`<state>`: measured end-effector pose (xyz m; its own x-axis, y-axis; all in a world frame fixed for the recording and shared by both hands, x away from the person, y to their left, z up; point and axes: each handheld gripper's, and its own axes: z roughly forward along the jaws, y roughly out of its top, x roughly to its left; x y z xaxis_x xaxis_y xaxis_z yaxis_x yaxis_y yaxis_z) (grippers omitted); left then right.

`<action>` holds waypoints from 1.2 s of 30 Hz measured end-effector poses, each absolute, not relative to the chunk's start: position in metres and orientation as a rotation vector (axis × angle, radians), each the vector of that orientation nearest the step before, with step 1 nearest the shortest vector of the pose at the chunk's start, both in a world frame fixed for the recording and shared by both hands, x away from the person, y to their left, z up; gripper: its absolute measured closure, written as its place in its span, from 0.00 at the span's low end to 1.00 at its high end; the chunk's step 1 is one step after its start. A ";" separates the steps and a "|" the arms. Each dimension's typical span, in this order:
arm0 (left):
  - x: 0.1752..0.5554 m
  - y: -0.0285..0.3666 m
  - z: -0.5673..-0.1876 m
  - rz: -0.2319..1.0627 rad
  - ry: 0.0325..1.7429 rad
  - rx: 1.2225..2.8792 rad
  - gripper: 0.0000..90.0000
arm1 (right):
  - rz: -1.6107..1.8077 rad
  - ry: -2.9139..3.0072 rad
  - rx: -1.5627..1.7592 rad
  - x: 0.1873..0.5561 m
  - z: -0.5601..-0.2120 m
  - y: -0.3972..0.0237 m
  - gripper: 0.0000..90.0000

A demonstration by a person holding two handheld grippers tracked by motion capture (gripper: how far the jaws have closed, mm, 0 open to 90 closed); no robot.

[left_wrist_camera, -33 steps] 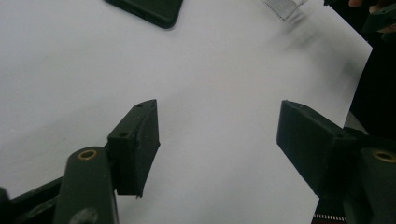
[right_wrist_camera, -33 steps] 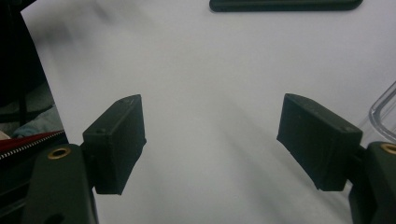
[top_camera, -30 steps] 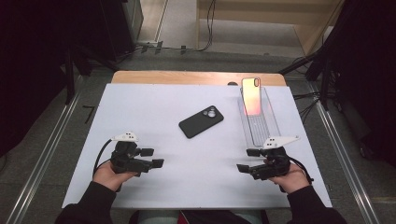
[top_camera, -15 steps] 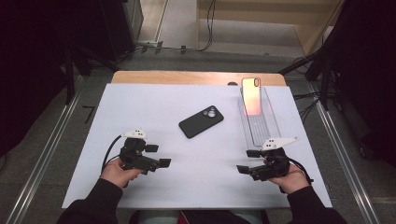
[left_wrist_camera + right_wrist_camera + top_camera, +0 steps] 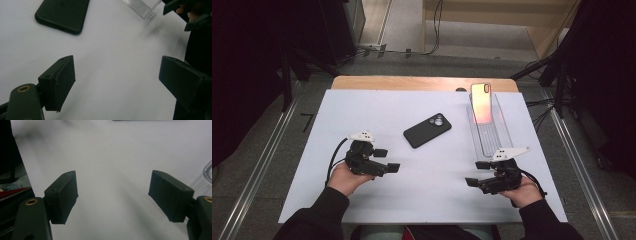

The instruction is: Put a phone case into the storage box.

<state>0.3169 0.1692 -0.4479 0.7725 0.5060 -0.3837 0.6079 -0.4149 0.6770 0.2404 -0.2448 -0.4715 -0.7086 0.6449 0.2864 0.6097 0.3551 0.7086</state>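
Phone (image 5: pixel 427 130) lies up and right of the wide-open, empty left tongs (image 5: pixel 387 160), long axis slanted; right tongs (image 5: pixel 478 173) open, empty, farther.

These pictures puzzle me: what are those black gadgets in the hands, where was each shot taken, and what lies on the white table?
A person sits at a white table and holds a hand-worked claw in each hand: the left claw and the right claw. One camera looks down from above; the two close-ups come from small cameras riding on each claw, looking along its black jaws. On the table lie a black phone, camera side up, and a clear tray with a second phone propped in it. Both claws are open and hold nothing; the left one's jaws have just been moving.
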 end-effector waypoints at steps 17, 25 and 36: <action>0.359 0.130 -0.445 -0.080 0.763 2.176 0.16 | 1.334 2.545 1.181 0.242 -0.471 -0.245 0.24; 0.383 0.111 -0.438 -0.100 0.750 2.175 0.16 | 1.339 2.545 1.180 0.241 -0.470 -0.245 0.24; 0.409 0.089 -0.434 -0.035 0.717 2.168 0.16 | 1.337 2.548 1.191 0.241 -0.471 -0.246 0.24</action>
<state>0.4095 0.0888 -0.4336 0.8367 0.4813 -0.2614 0.5044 -0.4912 0.7101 0.2410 -0.2457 -0.4707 -0.7072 0.6375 0.3056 0.6138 0.3391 0.7130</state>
